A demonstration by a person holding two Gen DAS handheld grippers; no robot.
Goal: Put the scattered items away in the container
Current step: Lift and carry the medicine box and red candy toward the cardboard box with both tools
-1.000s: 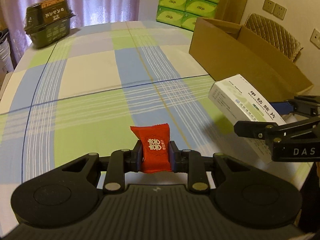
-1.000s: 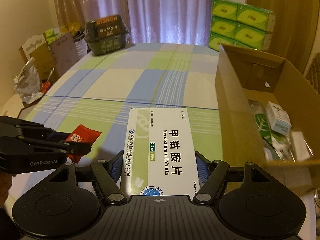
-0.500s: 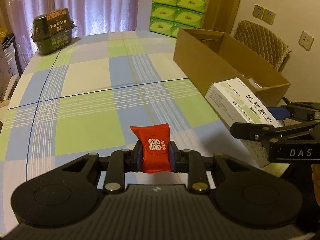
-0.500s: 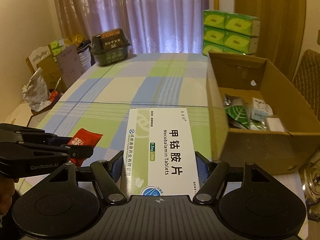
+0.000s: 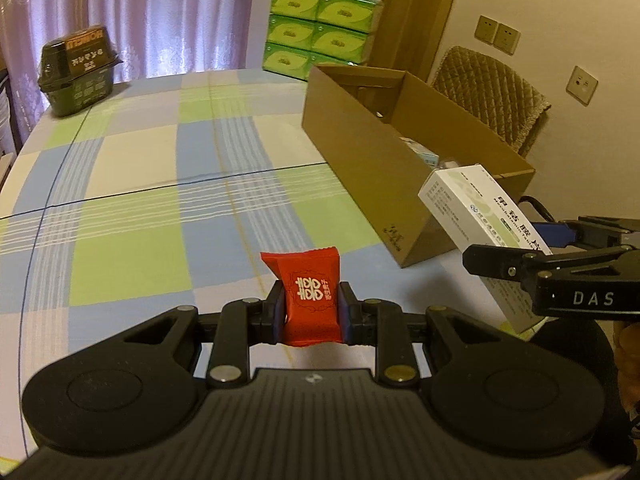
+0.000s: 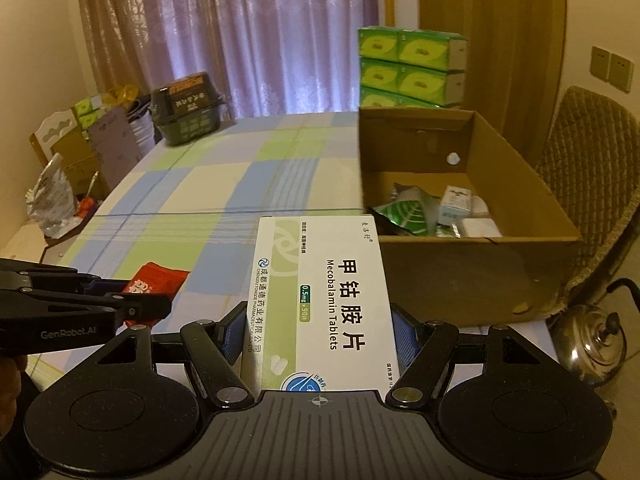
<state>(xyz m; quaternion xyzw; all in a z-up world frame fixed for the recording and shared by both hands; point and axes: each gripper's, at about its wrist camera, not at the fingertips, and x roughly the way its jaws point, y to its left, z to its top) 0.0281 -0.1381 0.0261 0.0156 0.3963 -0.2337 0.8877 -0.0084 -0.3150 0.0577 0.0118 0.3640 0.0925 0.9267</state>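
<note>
Your left gripper [image 5: 311, 312] pinches the red foil sachet [image 5: 308, 300] and your right gripper [image 6: 320, 334] clamps the white cardboard tablet box [image 6: 324, 300], so clear the open brown cardboard carton [image 6: 472, 264] at the bench's right edge or its rim may knock them loose.

I have raised both claws higher above the checked tablecloth [image 5: 132, 208]. The open brown cardboard box [image 6: 480, 264], previously close at my 1 o'clock, now lies lower, its contents exposed.
</note>
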